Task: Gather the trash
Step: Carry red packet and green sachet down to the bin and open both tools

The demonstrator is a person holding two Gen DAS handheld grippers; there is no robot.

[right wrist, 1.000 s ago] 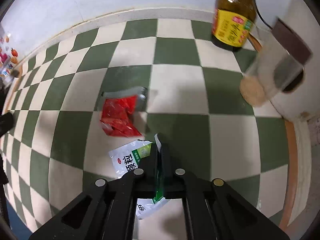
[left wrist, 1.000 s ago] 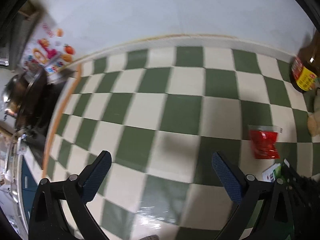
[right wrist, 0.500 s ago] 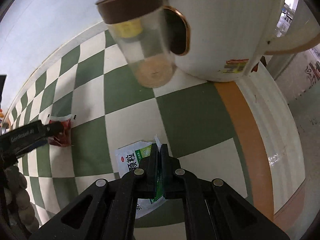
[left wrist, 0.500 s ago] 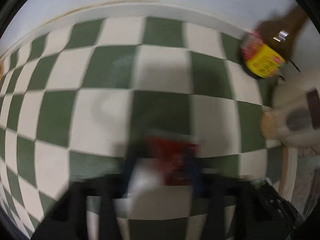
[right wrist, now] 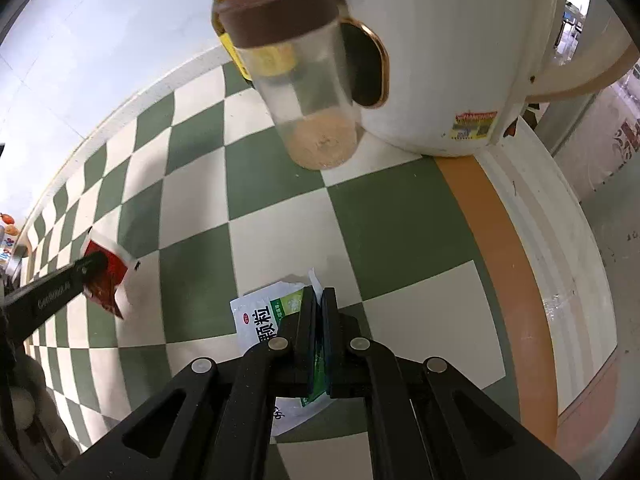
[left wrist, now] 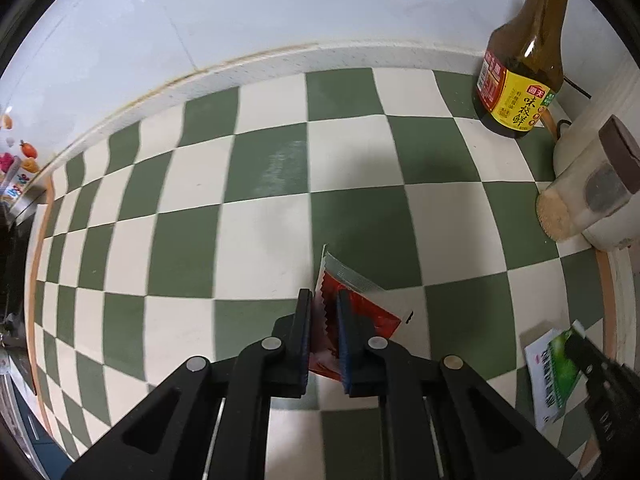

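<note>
Two wrappers in hand: one per tongs, none seen lying loose on the checkered desk point(left wrist: 260, 184).
Landmark: brown sauce bottle point(left wrist: 520, 68), upright at the far right of the desk, against the wall.
Left tongs point(left wrist: 323, 304): clenched on the red sachet point(left wrist: 372, 312); jaws pinching its serrated edge, the rest of it sticking out forward and to the right.
Red sachet, place: nearer than the sauce bottle and well to its left, over the middle squares; lifted or grazing the desk, cannot tell.
Right tongs point(right wrist: 318, 300): clenched on the white-and-green packet point(right wrist: 260, 316); jaws shut almost flat on its green edge.
White-and-green packet, place: nearer than the sauce bottle, close to the orange border; in the left wrist view point(left wrist: 554, 364) low at the right edge.
Done, by judgement: both visible scraps gripped; pick-up stage apparently finished.
Left to do, by judgement: carrying both to a bin; no bin visible in either view.
Count, trash: two wrappers, one red, one white-and-green.
Count, tongs: two, both occupied.
Count, bottles: one.
Count, jars: one clear jar with brown lid point(right wrist: 296, 88), right of the sauce bottle and nearer, a little pale powder at its bottom.
Count, cookers: one white rice cooker point(right wrist: 460, 60), just behind the jar.
</note>
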